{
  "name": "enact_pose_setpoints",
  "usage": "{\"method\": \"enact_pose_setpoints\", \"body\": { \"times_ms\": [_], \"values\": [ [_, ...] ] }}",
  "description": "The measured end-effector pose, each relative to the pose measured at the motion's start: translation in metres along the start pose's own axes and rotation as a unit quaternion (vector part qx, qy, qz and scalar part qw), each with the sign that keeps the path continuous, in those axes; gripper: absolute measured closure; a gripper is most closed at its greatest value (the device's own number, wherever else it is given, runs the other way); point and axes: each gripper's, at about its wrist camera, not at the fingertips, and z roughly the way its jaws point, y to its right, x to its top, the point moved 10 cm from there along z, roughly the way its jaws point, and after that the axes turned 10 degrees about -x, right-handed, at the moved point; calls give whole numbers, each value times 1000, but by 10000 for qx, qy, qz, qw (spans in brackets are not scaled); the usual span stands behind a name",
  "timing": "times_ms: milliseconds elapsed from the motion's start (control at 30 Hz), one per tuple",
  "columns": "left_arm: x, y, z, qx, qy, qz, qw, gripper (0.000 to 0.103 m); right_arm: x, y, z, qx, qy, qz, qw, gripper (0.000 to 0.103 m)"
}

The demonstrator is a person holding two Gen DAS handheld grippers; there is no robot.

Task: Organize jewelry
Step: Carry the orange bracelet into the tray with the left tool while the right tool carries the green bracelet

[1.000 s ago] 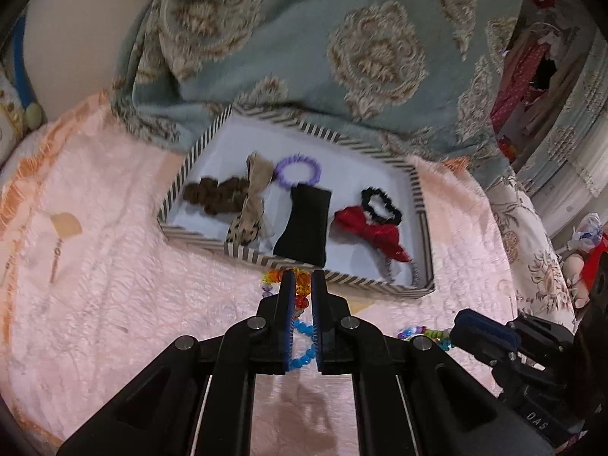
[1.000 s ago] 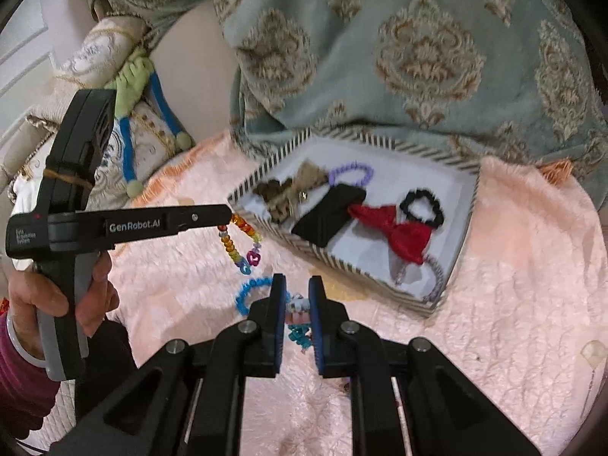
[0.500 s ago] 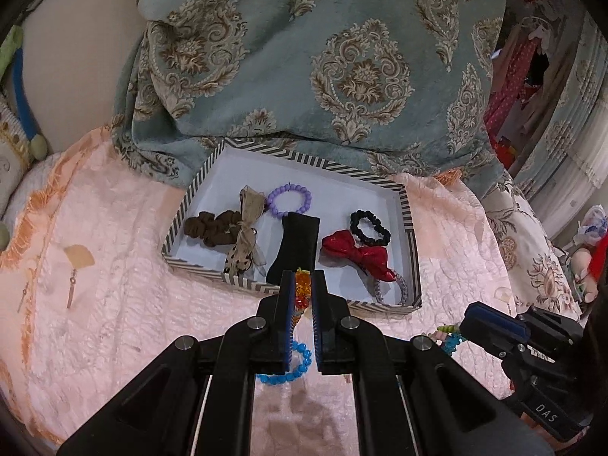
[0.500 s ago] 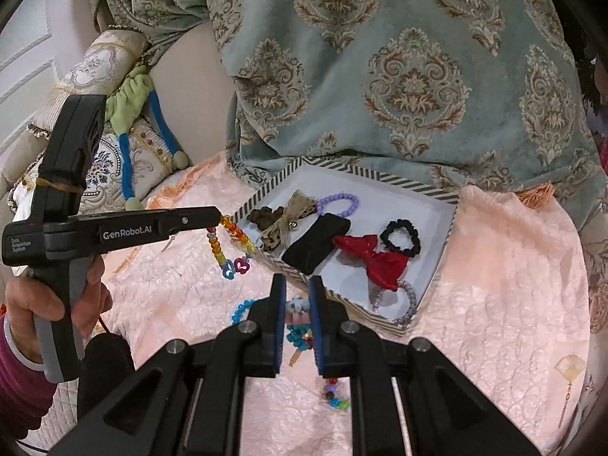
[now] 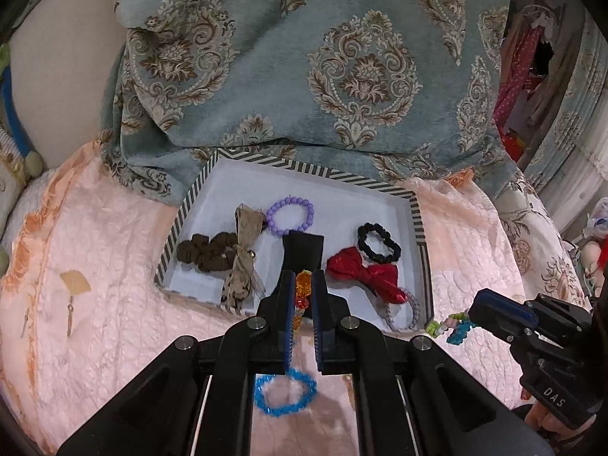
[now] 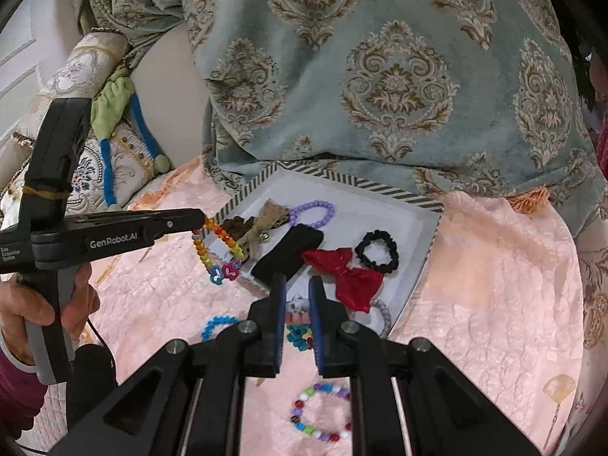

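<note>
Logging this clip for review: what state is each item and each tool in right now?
left tool: shut on the orange bracelet
orange bracelet: hanging, lifted off the bedspread
right tool: shut on the pastel bracelet
pastel bracelet: held, dangling
blue bracelet: lying loose on the bedspread
multicolour bracelet: lying loose on the bedspread
striped tray: holds bows, bracelets and hair ties, not full

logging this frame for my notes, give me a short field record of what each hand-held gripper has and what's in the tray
left hand-held gripper: shut on orange bead bracelet, which dangles beside the tray's near corner
right hand-held gripper: shut on pastel bead bracelet
tray: striped rim, on pink bedspread
in tray: purple bead bracelet, black scrunchie, red bow, brown scrunchie
loose on bedspread: blue bead bracelet, multicolour bead bracelet
</note>
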Motion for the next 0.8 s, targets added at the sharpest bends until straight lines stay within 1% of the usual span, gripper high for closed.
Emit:
{"method": "enact_pose_setpoints", "body": {
  "times_ms": [267,367,600,800],
  "values": [
    [31,-20,27,209,-69,-70,9997,103,24,17,36,-81,-139,65,9998,91],
    [45,-28,40,357,-81,-35,9993,103,32,20,52,-88,-192,61,9998,91],
    [76,-47,73,558,-94,-81,9984,103,52,19,102,-1,-346,98,9994,91],
    [92,-83,105,752,-119,-284,9967,103,64,19,149,92,-499,163,9986,91]
  ]
}}
